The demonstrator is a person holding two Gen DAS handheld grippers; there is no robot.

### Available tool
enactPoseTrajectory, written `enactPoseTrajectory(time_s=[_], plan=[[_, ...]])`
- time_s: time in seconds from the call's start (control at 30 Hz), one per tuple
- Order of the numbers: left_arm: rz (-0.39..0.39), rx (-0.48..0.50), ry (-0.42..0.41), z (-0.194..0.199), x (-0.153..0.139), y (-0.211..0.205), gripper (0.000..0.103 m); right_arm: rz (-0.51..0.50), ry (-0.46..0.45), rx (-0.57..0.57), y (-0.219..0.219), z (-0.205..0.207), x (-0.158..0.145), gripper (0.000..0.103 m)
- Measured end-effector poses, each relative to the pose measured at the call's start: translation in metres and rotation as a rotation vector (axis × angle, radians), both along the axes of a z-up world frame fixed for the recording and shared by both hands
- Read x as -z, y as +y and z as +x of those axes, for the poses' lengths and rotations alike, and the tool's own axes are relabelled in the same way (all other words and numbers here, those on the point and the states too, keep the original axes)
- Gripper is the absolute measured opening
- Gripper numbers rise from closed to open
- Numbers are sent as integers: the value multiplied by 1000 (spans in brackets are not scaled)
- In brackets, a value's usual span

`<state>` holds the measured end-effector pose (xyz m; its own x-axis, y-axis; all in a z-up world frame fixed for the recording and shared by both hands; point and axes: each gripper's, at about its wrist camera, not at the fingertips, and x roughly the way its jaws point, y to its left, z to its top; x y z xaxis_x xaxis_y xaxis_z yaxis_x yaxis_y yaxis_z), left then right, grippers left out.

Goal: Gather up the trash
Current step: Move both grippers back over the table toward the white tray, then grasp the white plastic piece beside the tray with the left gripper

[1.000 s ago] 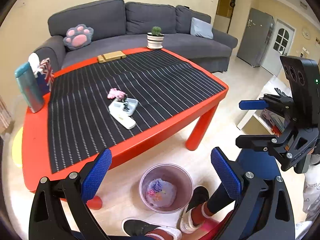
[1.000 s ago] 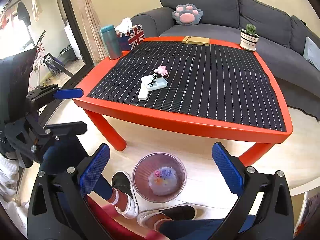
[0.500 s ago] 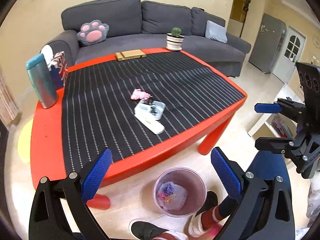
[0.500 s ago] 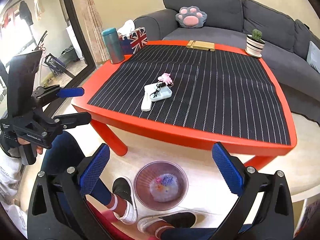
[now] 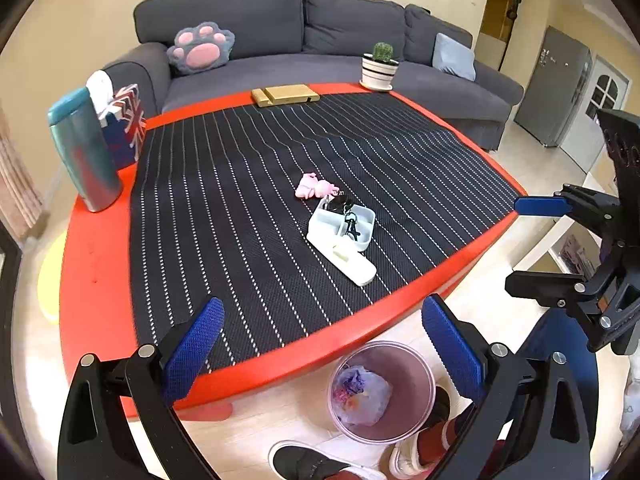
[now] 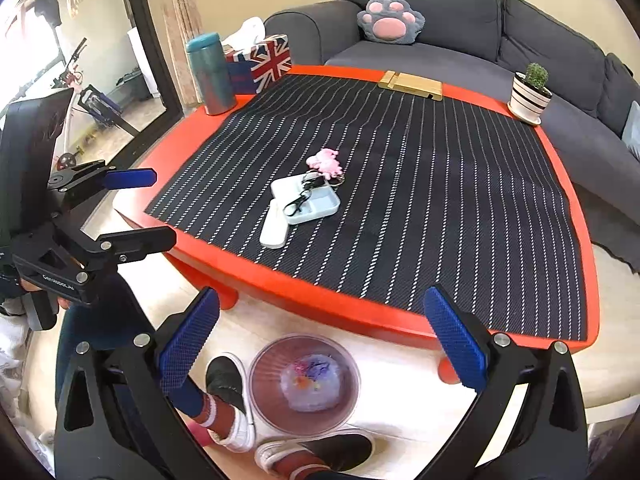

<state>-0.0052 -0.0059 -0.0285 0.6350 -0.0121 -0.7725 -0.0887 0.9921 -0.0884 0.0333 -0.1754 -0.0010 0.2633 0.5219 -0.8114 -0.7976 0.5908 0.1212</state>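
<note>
Both grippers, left gripper [image 5: 322, 350] and right gripper [image 6: 320, 344], have lifted, spread and empty. Crumpled trash [image 6: 312, 384] already sits in the bin [image 6: 262, 400] below

You are standing in a home living room. A grey sectional sofa [image 5: 320, 40] is wrapping around the far side of a low red desk [image 5: 92, 264], with a paw-shaped cushion [image 5: 200, 46] sitting on it. A potted cactus [image 5: 379, 66], a Union Jack tissue box [image 6: 260, 62] and a teal tumbler [image 5: 84, 152] are resting on the desk, and a grey refrigerator [image 5: 554, 88] is showing through the doorway beyond.
</note>
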Motion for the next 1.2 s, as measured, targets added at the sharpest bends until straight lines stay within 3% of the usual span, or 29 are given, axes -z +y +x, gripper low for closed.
enactPoseTrajectory(time_s=[0.67,0.87,1.0,1.2], plan=[[27,-77,115,69,55,-10,95,14,32,56,-16,31,15,100],[36,-91,115,71,59,-8,83,13,42,50,-13,32,20,100],[37,-81,107,69,56,-7,69,12,46,43,-10,30,22,100],[41,-83,104,62,53,1,60,10,48,34,-4,28,24,100]])
